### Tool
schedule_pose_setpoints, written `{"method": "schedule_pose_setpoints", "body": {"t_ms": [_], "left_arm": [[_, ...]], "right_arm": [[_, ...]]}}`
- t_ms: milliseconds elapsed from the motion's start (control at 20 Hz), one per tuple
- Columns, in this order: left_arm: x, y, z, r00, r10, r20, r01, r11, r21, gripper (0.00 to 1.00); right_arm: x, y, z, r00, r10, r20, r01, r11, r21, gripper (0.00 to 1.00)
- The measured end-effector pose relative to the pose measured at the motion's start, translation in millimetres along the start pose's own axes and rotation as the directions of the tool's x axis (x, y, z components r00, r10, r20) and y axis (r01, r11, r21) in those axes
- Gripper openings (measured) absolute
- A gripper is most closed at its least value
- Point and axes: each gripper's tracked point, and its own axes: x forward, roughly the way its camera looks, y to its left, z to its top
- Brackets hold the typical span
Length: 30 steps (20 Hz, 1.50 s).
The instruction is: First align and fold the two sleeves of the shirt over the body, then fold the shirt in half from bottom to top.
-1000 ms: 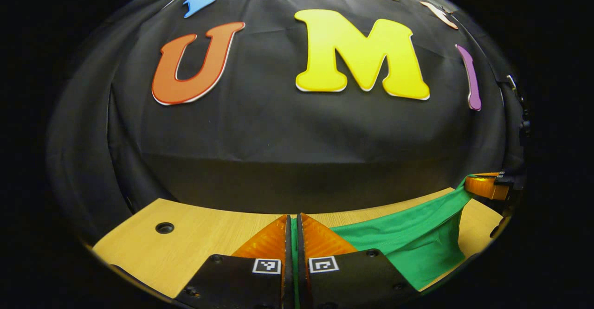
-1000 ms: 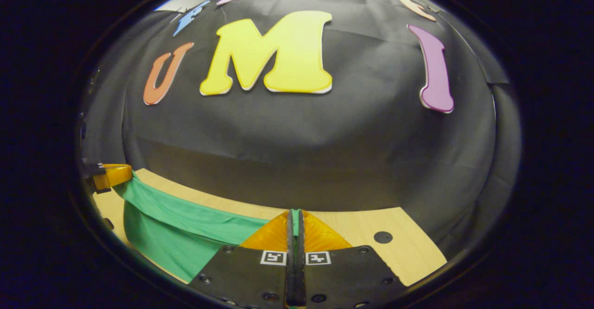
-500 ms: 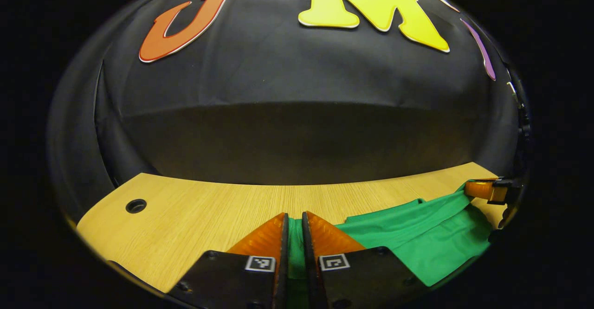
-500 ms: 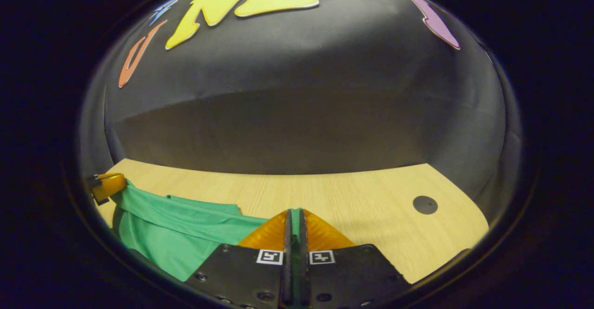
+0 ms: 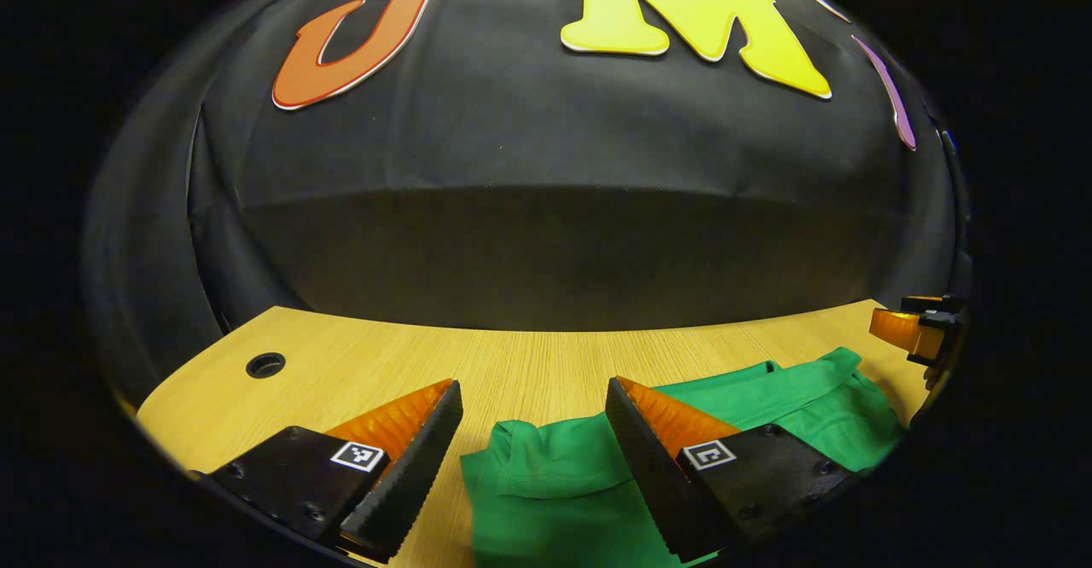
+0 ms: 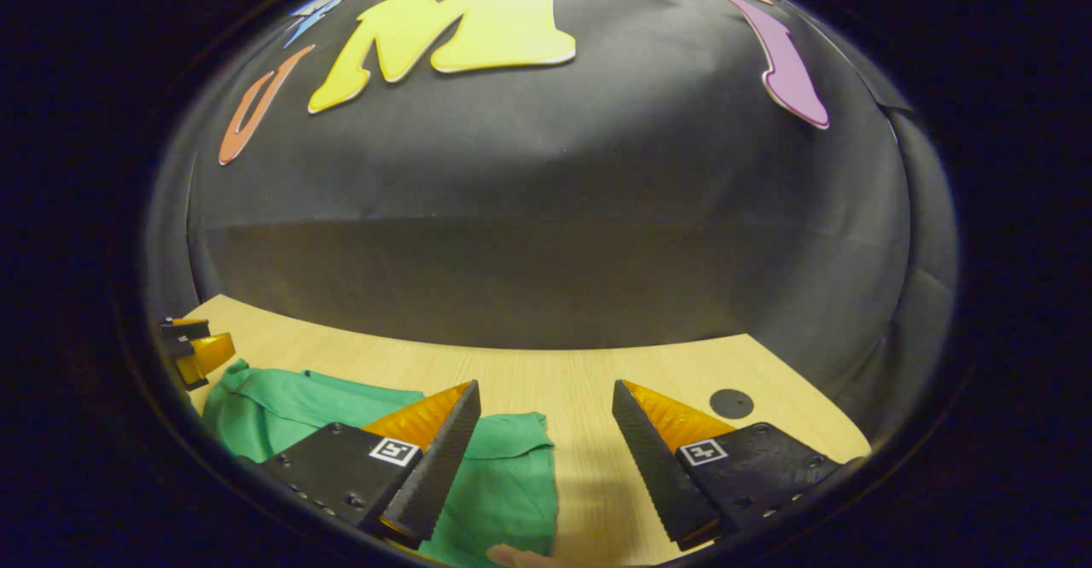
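Left gripper [image 5: 533,397] stands wide open, gripping nothing; the green shirt [image 5: 554,483] lies flat between and just beyond its fingers, running off rightward toward the right gripper [image 5: 913,329]. In the right gripper view the right gripper [image 6: 546,397] is likewise spread wide and empty, with the shirt [image 6: 503,483] under its left finger. The cloth's long axis runs side to side across the wooden table [image 5: 529,363]. Both grippers sit over its far edge; the fold looks laid. Beyond, the booth's black wall.

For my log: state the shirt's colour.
Plain green, no pattern; the shirt shows best in the left gripper view.
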Motion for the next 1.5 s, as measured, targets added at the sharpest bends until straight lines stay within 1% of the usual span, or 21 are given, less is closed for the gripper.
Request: {"method": "schedule_pose_setpoints", "body": {"t_ms": [100, 200, 250, 300, 350, 400, 450, 550, 600, 650, 800, 850, 900, 1000, 1050, 1100, 1250, 1350, 1450, 1500], "left_arm": [[-18, 3, 9, 1.000, 0.000, 0.018, 0.001, 1.000, -0.019, 1.00], [-41, -5, 13, 0.999, -0.024, 0.024, 0.026, 0.998, -0.055, 1.00], [-54, -8, 13, 0.999, -0.028, 0.023, 0.029, 0.998, -0.048, 1.00], [-71, -6, 15, 0.999, -0.019, 0.027, 0.019, 1.000, -0.021, 1.00], [-85, -2, 18, 0.999, -0.003, 0.040, 0.003, 1.000, -0.004, 1.00], [-104, -2, 22, 0.998, -0.004, 0.056, 0.004, 1.000, 0.004, 1.00], [-122, -3, 24, 0.998, -0.007, 0.063, 0.007, 1.000, -0.003, 1.00], [-156, -3, 25, 0.998, -0.002, 0.064, 0.003, 1.000, -0.019, 1.00], [-175, -2, 27, 0.997, 0.002, 0.071, -0.001, 1.000, -0.023, 1.00], [-193, -3, 29, 0.997, 0.004, 0.078, -0.002, 1.000, -0.022, 1.00], [-250, -8, 42, 0.993, 0.019, 0.113, -0.016, 1.000, -0.021, 1.00], [-268, -11, 45, 0.991, 0.021, 0.128, -0.019, 1.000, -0.020, 1.00], [-286, -17, 47, 0.990, 0.017, 0.140, -0.015, 1.000, -0.016, 1.00], [-322, -24, 48, 0.988, 0.019, 0.156, -0.019, 1.000, -0.003, 1.00], [-338, -25, 46, 0.987, 0.030, 0.157, -0.031, 0.999, 0.007, 1.00], [-354, -27, 42, 0.987, 0.039, 0.157, -0.042, 0.999, 0.017, 1.00], [-397, -40, 32, 0.986, 0.017, 0.166, -0.020, 1.000, 0.017, 1.00], [-425, -48, 27, 0.983, 0.003, 0.182, -0.005, 1.000, 0.013, 1.00], [-446, -51, 28, 0.974, 0.006, 0.225, -0.010, 1.000, 0.018, 1.00], [-451, -54, 28, 0.971, 0.008, 0.240, -0.012, 1.000, 0.017, 1.00]], "right_arm": [[-20, -1, -4, 1.000, -0.011, 0.000, 0.010, 1.000, -0.018, 0.96], [-45, 1, 0, 1.000, -0.013, 0.024, 0.014, 0.999, -0.029, 0.96], [-61, 1, 8, 0.999, -0.014, 0.048, 0.015, 0.999, -0.035, 0.95], [-77, -1, 15, 0.997, -0.019, 0.069, 0.021, 0.999, -0.035, 0.97], [-95, -2, 22, 0.996, -0.016, 0.088, 0.019, 0.999, -0.034, 0.95], [-114, -4, 29, 0.995, -0.013, 0.101, 0.016, 0.999, -0.032, 0.97], [-135, -5, 35, 0.994, -0.008, 0.113, 0.012, 1.000, -0.028, 0.95], [-182, -5, 51, 0.988, 0.018, 0.152, -0.016, 1.000, -0.010, 0.95], [-206, -7, 55, 0.985, 0.024, 0.170, -0.023, 1.000, -0.007, 0.97], [-230, -9, 62, 0.980, 0.031, 0.196, -0.030, 0.999, -0.010, 0.95], [-296, -24, 72, 0.963, 0.016, 0.268, -0.008, 1.000, -0.030, 0.95], [-318, -31, 70, 0.961, 0.007, 0.278, 0.005, 0.999, -0.039, 0.94], [-337, -36, 67, 0.960, 0.001, 0.281, 0.012, 0.999, -0.044, 0.96], [-375, -40, 59, 0.958, 0.011, 0.285, 0.002, 0.999, -0.045, 0.93], [-395, -44, 54, 0.958, 0.015, 0.288, 0.000, 0.999, -0.052, 0.96], [-412, -50, 48, 0.956, 0.011, 0.295, 0.007, 0.998, -0.060, 0.96], [-465, -69, 29, 0.950, -0.007, 0.313, 0.035, 0.996, -0.083, 0.95], [-490, -78, 12, 0.947, -0.015, 0.320, 0.046, 0.995, -0.088, 0.96], [-508, -84, -3, 0.946, -0.014, 0.323, 0.046, 0.995, -0.091, 0.96], [-512, -84, -10, 0.946, -0.009, 0.323, 0.040, 0.995, -0.091, 0.95]]}}
